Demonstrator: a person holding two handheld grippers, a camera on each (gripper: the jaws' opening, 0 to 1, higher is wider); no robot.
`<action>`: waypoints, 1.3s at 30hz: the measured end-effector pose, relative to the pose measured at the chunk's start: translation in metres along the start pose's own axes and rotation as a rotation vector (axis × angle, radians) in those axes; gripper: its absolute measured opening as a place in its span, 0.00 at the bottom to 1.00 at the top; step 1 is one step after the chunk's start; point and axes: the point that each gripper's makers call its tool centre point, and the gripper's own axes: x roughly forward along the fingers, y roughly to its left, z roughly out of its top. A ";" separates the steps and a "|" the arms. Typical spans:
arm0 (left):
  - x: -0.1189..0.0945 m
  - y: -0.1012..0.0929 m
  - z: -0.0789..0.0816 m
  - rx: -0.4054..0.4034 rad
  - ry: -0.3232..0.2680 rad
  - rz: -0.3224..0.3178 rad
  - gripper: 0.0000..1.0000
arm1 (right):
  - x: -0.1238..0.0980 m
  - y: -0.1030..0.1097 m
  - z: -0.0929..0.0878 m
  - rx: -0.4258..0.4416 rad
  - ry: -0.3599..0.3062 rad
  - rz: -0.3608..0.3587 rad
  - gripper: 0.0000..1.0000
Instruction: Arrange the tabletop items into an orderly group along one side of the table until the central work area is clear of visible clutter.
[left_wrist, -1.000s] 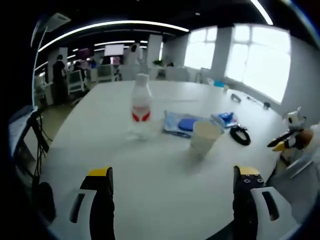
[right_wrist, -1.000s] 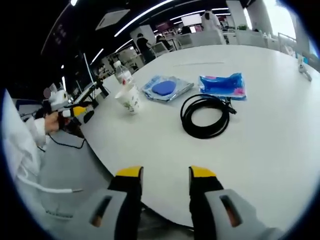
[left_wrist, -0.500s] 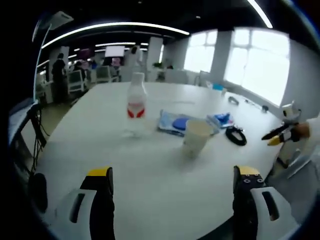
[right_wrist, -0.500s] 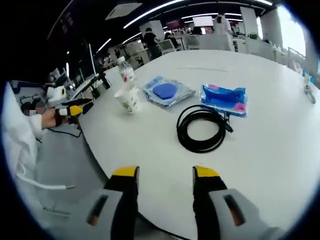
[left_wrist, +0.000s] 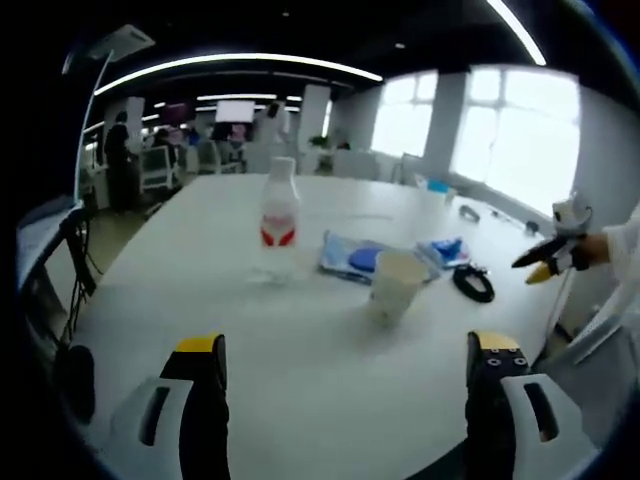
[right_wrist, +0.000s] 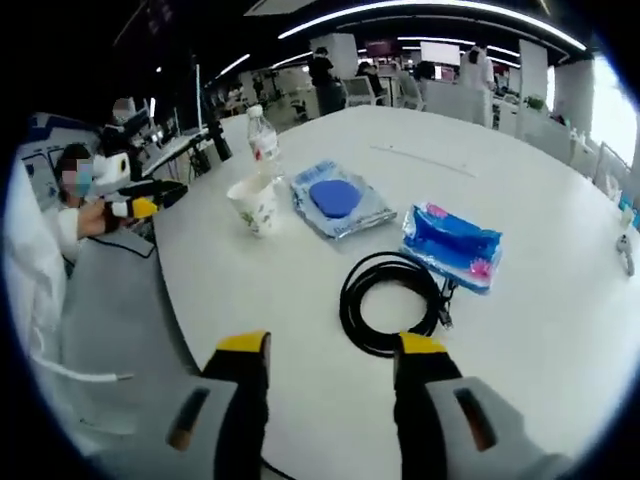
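1. We hold the left tool (left_wrist: 345, 385) low over the near edge of the bench (left_wrist: 200, 230), jaws wide apart and empty.
2. We hold the right tool (right_wrist: 330, 365) just short of the cable (right_wrist: 392, 303), jaws at a middling gap, nothing between them.
3. The items sit in a loose row across the bench: the bottle (left_wrist: 279, 215), then the cup (left_wrist: 393, 287), the flat pouch (right_wrist: 340, 202), the blue pack (right_wrist: 451, 246) and the coiled cable nearest our right tool.
4. The bottle stands upright, with a white cap and a red label. It looks like clear plastic, so we judge it light, smooth and easy to tip; we would take it around the body at the label, not at the cap.
5. The cup is upright and open at the top. We judge it paper, very light and easy to crush, so a gentle grip on the wall near the rim suits it.
6. The pouch and the pack lie flat and look soft and slippery; we would pinch an edge or slide them.
7. The cable is limp, so a coil may sag or spring loose; we would grip several loops together.
8. Nothing looks grouped along one side yet.
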 end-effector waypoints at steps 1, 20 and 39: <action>0.000 0.000 0.000 0.000 -0.003 0.000 0.96 | 0.002 0.000 0.003 -0.005 0.000 0.003 0.48; -0.002 0.002 0.005 -0.026 -0.036 -0.015 0.95 | 0.039 0.010 0.053 -0.111 -0.005 0.064 0.47; 0.001 0.000 -0.002 -0.017 0.006 -0.027 0.93 | 0.067 0.009 0.078 -0.158 0.000 0.106 0.47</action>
